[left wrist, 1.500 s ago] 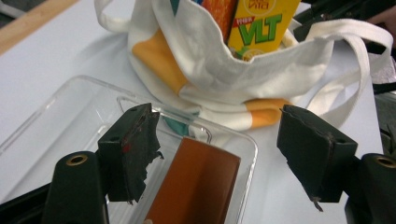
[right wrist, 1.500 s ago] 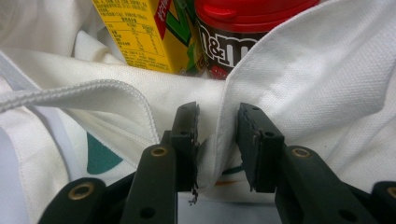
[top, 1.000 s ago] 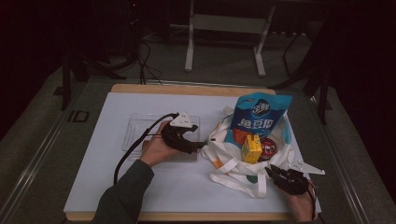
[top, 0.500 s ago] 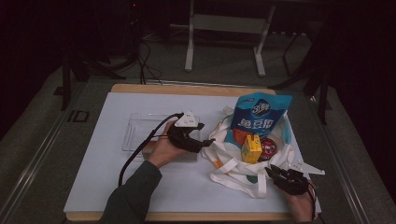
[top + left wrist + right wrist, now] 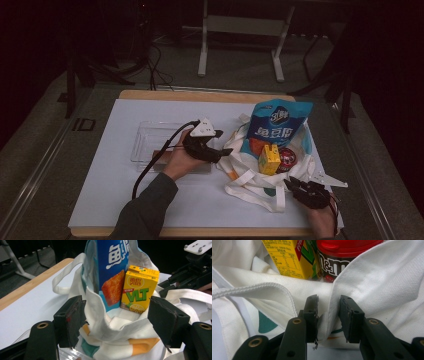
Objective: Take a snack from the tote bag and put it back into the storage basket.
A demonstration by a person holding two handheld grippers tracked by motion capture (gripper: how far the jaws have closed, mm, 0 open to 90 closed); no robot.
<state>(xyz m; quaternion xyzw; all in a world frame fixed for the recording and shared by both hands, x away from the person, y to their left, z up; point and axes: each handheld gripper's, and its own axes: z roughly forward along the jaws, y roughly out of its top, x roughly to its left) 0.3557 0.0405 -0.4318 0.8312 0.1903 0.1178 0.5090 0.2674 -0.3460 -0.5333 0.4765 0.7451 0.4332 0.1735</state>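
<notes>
A white tote bag (image 5: 250,187) lies open on the table's right half. In it stand a blue snack packet (image 5: 277,122), a yellow drink carton (image 5: 270,160) and a red-lidded M&M's jar (image 5: 287,157). My left gripper (image 5: 225,143) is open just left of the bag's mouth. In the left gripper view its jaws (image 5: 117,307) frame the bag's rim (image 5: 105,315), the carton (image 5: 138,292) and the packet (image 5: 110,265) without touching them. My right gripper (image 5: 294,184) is at the bag's near right corner. Its jaws (image 5: 328,305) pinch a fold of the bag's cloth (image 5: 387,290) below the carton (image 5: 287,257) and jar (image 5: 342,257).
A clear plastic tray (image 5: 150,140) sits behind my left hand. A white sheet (image 5: 100,200) covers the wooden table, whose edges show at the back and front. The right gripper (image 5: 190,272) shows far off in the left gripper view. Stands and cables are on the dark floor beyond.
My left gripper has edged right, from over the clear tray toward the bag's mouth. The right gripper and the bag have not moved.
</notes>
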